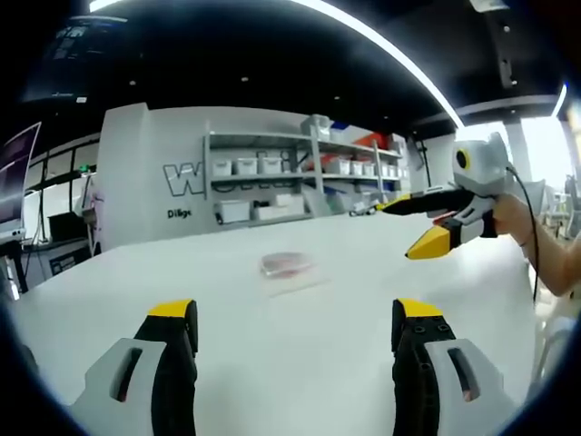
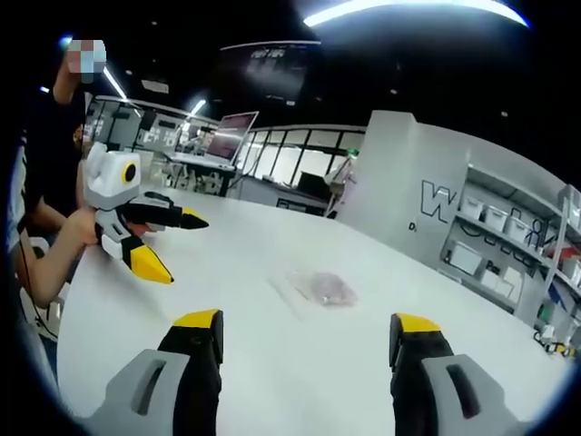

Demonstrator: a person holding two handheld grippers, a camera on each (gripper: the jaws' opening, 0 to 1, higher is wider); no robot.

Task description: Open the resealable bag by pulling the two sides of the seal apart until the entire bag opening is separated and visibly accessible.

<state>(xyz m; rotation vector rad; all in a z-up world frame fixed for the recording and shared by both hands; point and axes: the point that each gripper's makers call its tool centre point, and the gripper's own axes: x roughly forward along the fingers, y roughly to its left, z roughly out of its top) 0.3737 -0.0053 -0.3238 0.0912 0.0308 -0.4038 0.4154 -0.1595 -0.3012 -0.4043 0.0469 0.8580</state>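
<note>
- Left gripper (image 1: 295, 331) — jaws wide, holding nothing, above the white counter (image 1: 227, 363).
- Resealable bag (image 1: 287, 266) lies flat mid-counter, untouched; seal apparently shut, so all the pulling remains.
- Right gripper (image 2: 304, 341) — jaws wide, empty.

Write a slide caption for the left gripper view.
Left claw open above the white table, resealable bag lying untouched ahead, right claw open at right.

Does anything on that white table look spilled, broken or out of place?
Nothing stands out. The clear resealable bag lies flat on the white table, with something pinkish inside, too blurred to identify. No spill shows around it. Both grippers, left and right, hang open, apart from the bag.
</note>
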